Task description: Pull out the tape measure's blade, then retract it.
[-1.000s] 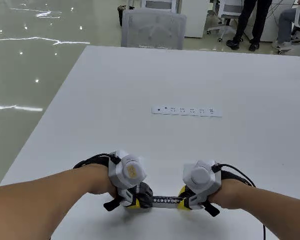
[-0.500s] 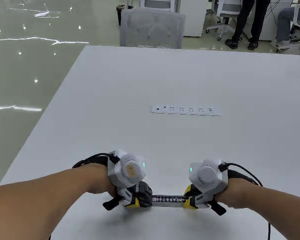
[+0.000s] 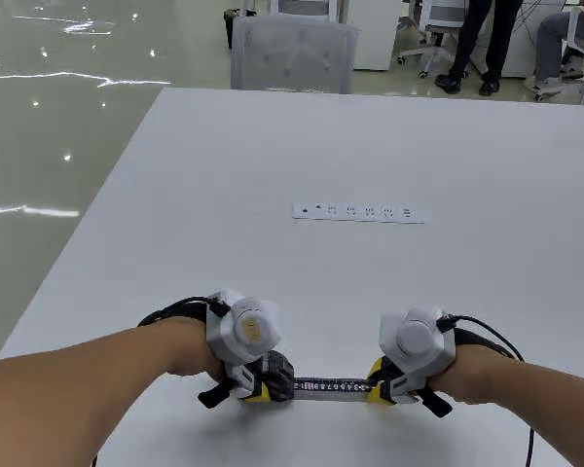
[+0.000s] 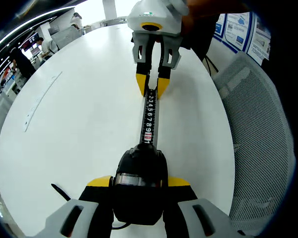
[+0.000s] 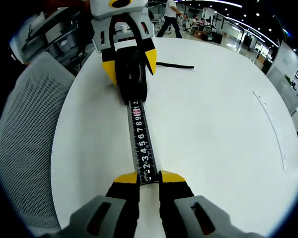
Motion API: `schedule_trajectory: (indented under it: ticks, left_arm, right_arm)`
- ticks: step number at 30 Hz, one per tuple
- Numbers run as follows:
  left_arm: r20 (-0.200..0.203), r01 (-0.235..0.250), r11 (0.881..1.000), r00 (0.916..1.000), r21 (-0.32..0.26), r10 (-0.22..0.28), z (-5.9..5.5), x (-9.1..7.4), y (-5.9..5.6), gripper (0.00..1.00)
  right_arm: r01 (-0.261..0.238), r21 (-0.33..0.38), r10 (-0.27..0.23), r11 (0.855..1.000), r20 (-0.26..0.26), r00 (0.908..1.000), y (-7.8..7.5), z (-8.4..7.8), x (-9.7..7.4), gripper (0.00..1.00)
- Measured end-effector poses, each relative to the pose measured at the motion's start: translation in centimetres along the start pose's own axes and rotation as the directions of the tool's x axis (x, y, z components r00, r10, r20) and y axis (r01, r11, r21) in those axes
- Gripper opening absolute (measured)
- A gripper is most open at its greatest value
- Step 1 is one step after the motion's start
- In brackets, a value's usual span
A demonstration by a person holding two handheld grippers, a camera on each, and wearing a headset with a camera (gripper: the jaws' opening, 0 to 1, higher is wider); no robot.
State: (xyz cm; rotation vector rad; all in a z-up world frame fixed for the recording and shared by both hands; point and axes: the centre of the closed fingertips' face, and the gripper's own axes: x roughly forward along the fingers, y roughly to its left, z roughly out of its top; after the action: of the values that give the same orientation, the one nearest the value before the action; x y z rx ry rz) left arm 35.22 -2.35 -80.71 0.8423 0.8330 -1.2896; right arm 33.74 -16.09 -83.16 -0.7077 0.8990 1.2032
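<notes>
– Left gripper (image 4: 139,182) squeezes the black tape measure (image 3: 277,377) at the near edge of the table (image 3: 389,146). Right gripper (image 5: 149,177) pinches the blade (image 5: 140,134) by its tip.
– More blade shows now than a second ago. Pulling is working; letting it back comes next.

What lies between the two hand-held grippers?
The tape measure's blade, stretched from the case in the left hand-held gripper to the right hand-held gripper; both gripper views show it.

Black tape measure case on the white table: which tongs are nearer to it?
Left. The left tongs are clamped around the black tape measure case; the right tongs pinch the tip of its pulled-out numbered blade, apart from the case.
</notes>
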Motion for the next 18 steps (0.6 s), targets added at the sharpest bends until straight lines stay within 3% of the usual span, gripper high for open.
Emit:
schedule_trajectory:
  ticks: [18]
  left_arm:
    - [0.002, 0.001, 1.0, 1.0, -0.006, -0.001, 0.0, 0.0, 0.0, 0.35]
  right_arm:
    - [0.008, 0.01, -0.008, 1.0, 0.002, 1.0, -0.1, -1.2, -0.8, 0.13]
